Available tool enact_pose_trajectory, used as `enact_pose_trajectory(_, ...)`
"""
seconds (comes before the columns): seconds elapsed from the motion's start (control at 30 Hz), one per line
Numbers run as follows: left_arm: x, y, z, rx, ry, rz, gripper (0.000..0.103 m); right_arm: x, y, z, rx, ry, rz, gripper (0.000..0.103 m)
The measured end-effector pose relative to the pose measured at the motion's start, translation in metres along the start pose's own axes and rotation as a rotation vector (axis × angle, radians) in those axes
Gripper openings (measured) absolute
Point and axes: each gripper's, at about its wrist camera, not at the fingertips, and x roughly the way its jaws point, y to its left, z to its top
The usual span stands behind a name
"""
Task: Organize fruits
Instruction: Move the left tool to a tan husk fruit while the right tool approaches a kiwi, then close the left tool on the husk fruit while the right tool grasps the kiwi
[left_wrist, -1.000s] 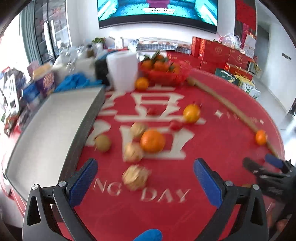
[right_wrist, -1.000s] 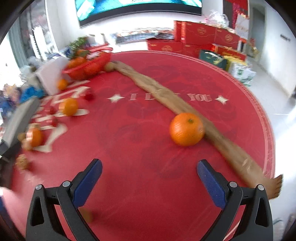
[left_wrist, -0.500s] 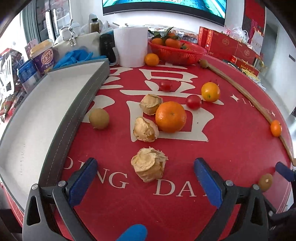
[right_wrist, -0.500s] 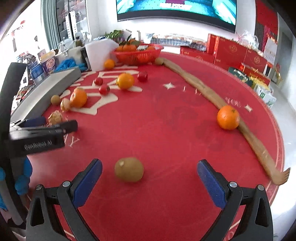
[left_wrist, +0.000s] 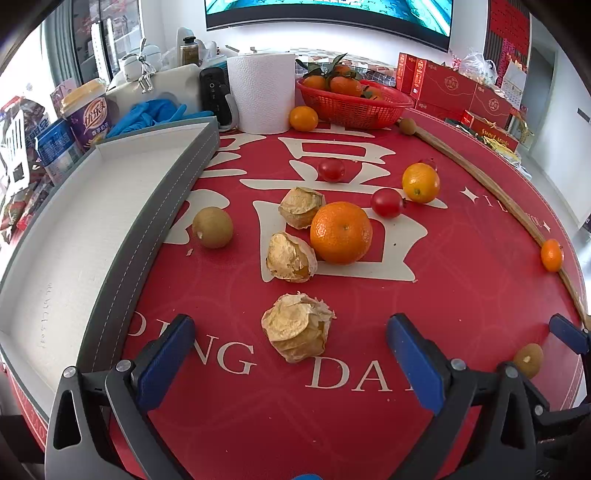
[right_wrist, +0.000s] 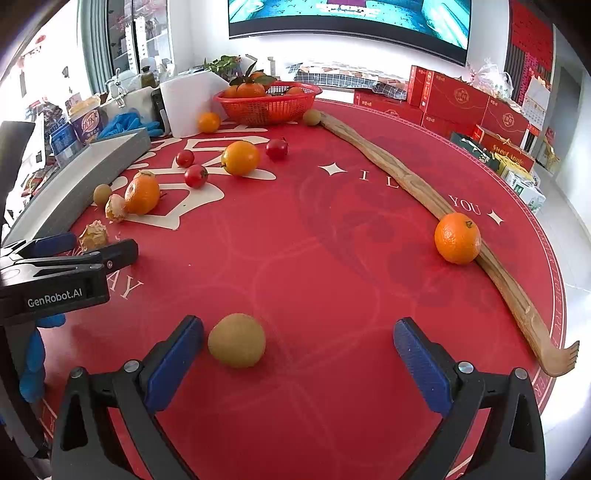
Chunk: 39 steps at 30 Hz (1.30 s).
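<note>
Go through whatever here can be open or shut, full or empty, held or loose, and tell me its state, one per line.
Left gripper: open, holding nothing, a husked fruit between its fingers.
Right gripper: open, holding nothing.
Husked fruit: loose on the tablecloth, husk torn.
Small brown fruit: loose, close to the right gripper's left finger.
Grey tray: empty as far as visible.
Red basket: holds leafy oranges.

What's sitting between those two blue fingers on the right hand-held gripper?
A small brown round fruit lies on the red tablecloth, close to the left finger; the right hand-held gripper is open, per its wrist view.
</note>
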Motion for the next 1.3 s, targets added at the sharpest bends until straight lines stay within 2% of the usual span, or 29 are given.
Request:
enact_pose_trajectory(0.57,-0.001,0.000,0.000,0.025,0.000,-0.012,0.103,-0.001,-0.001,0.000,-0.001,-0.002,-0.001,0.103)
enact_pose_trajectory(0.63,-0.001,0.000,0.001,0.026,0.002,-0.012,0.102,-0.001,-0.001,0.000,-0.001,-0.002,-0.001,0.103)
enact_pose_trajectory(0.77,-0.002,-0.005,0.002,0.035,-0.002,-0.016,0.093,-0.001,-0.001,0.000,-0.001,-0.002,0.000,0.103)
enact_pose_trajectory(0.9,-0.001,-0.007,0.003,0.031,-0.005,-0.018,0.092,0.000,0.000,-0.001,-0.001,-0.001,0.000,0.103)
enact_pose_trajectory(1.17,-0.001,-0.008,0.003,0.026,-0.012,-0.017,0.092,0.002,-0.001,0.010,0.000,0.069,-0.003,0.103)
enact_pose_trajectory(1.23,-0.002,-0.007,0.002,0.020,-0.013,-0.013,0.088,0.003,0.000,0.010,0.003,0.080,-0.007,0.103)
enact_pose_trajectory(1.3,-0.005,-0.005,0.001,0.017,-0.019,-0.012,0.075,0.003,0.000,0.009,0.006,0.080,-0.009,0.103)
